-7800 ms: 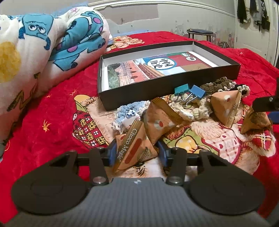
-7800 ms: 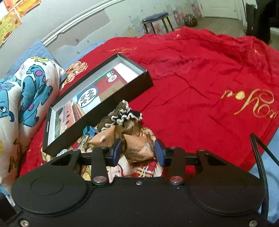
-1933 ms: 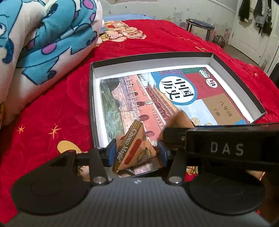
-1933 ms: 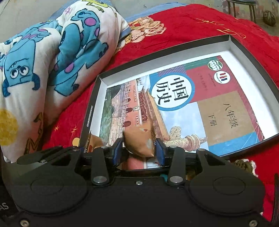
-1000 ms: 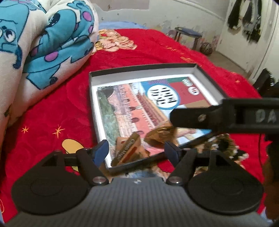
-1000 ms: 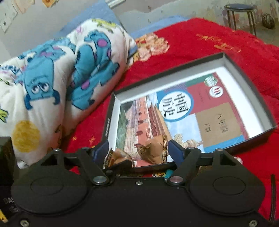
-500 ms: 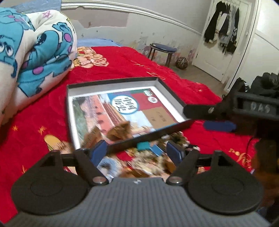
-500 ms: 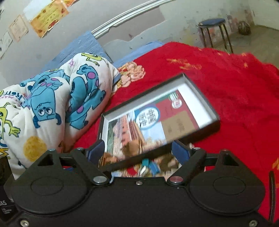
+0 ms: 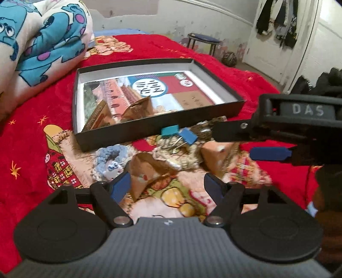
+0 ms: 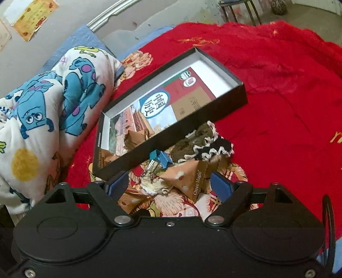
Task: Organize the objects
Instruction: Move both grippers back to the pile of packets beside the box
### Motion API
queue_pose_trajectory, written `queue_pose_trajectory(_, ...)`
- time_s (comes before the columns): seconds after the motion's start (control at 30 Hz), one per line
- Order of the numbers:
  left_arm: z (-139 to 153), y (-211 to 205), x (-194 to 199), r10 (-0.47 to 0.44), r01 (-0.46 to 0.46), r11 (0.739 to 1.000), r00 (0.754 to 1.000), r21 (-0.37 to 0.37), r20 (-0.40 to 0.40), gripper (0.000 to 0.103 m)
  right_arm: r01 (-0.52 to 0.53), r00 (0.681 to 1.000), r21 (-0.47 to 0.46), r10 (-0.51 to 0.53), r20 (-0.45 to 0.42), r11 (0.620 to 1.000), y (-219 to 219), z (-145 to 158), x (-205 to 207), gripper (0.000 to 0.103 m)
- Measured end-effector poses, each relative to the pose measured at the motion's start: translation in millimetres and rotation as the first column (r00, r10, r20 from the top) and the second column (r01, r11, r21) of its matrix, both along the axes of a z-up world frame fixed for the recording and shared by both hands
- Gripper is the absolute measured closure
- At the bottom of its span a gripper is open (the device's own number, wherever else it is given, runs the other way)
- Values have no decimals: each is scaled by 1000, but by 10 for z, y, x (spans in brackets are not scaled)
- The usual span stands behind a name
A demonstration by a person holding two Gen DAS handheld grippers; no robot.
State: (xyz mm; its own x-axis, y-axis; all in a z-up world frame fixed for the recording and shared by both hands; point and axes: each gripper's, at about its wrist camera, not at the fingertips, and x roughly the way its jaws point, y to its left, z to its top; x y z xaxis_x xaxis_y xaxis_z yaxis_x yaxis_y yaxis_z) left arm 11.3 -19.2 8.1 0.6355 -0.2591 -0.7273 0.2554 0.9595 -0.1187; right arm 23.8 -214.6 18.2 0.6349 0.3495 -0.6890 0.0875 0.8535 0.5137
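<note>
Right gripper (image 10: 170,185) wide open, nothing between the blue pads (image 10: 221,185), held over a brown packet (image 10: 188,177) marked "Choco Magic" on a red blanket (image 10: 277,89). Just beyond: blue clips (image 10: 160,157) and a dark knitted piece (image 10: 203,143), both right against the near wall of a black box (image 10: 192,123). Inside the box, a book (image 10: 162,102) with two more packets (image 10: 133,138) near its near left corner; cartoon quilt (image 10: 49,111) at far left.

2 downward wrist views sharing black box (image 9: 154,130) (image 10: 192,119)

A home bedroom: red bedspread (image 9: 149,46), cartoon-print quilt (image 10: 53,102), clothes hanging on the door (image 9: 275,19).
</note>
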Motion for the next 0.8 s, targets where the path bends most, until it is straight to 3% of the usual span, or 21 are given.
queue_pose_trajectory(0.27,-200,-19,204,49,-49,998,999,38,-2,20,43,999,52,-41,-36,998,-31,-152,97,26)
queue_pose_trajectory(0.43,-275,-10,276,76,-76,997,997,29,-27,28,74,996,89,-68,-60,993,-47,-255,145,30)
queue_pose_trajectory(0.63,-267,-34,248,87,-86,993,996,78,-17,50,112,992,87,-107,-63,990,-43,-297,161,39)
queue_pose_trajectory(0.8,-253,-41,233,85,-83,992,996,91,-17,51,122,991,77,-117,-72,989,-19,-342,189,47)
